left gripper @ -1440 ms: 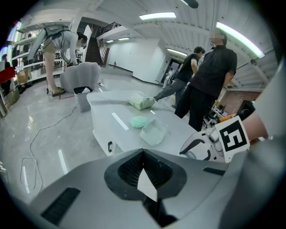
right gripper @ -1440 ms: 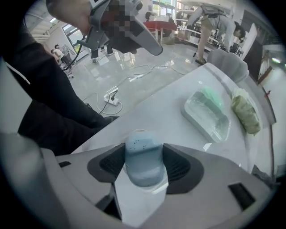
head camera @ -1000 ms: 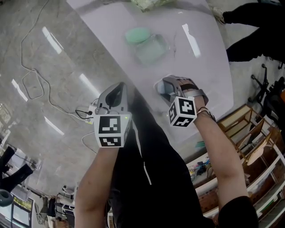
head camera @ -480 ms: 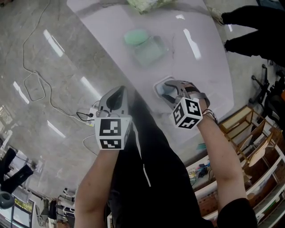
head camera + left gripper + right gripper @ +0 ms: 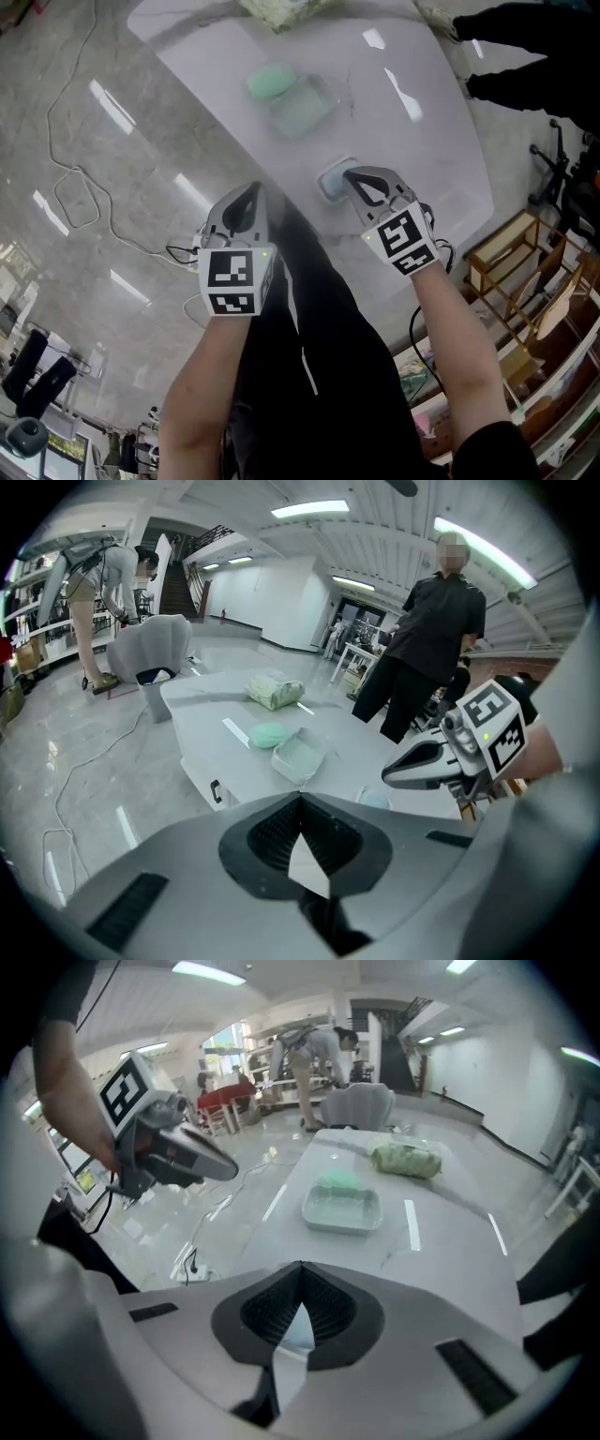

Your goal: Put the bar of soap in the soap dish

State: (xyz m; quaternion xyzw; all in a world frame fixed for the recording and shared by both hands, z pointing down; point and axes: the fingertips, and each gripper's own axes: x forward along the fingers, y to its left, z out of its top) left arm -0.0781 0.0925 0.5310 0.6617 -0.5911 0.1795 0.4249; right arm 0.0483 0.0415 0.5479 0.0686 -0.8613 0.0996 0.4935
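Observation:
A pale blue bar of soap point(image 5: 332, 183) lies in a small white-rimmed dish point(image 5: 322, 172) near the table's front edge; it also shows as a pale patch point(image 5: 376, 801) in the left gripper view. My right gripper point(image 5: 349, 172) hangs just above and to the right of it. Its jaws have just been closing and now stand shut with nothing between them point(image 5: 300, 1269). My left gripper point(image 5: 247, 191) is shut and empty, held over the floor off the table's left edge. Its jaws meet in the left gripper view point(image 5: 300, 801).
A clear rectangular tray point(image 5: 305, 101) and a green oval piece point(image 5: 269, 80) sit further back on the white table point(image 5: 422, 159). A green bag point(image 5: 281, 9) lies at the far edge. Cable point(image 5: 75, 187) runs over the floor. A person in black point(image 5: 534, 56) stands at the far right, and shelving point(image 5: 525, 272) stands at the right.
The right gripper's jaws went from wide open around the soap to shut. It rolled and lifted off, leaving the soap in the dish. The left gripper stayed put.

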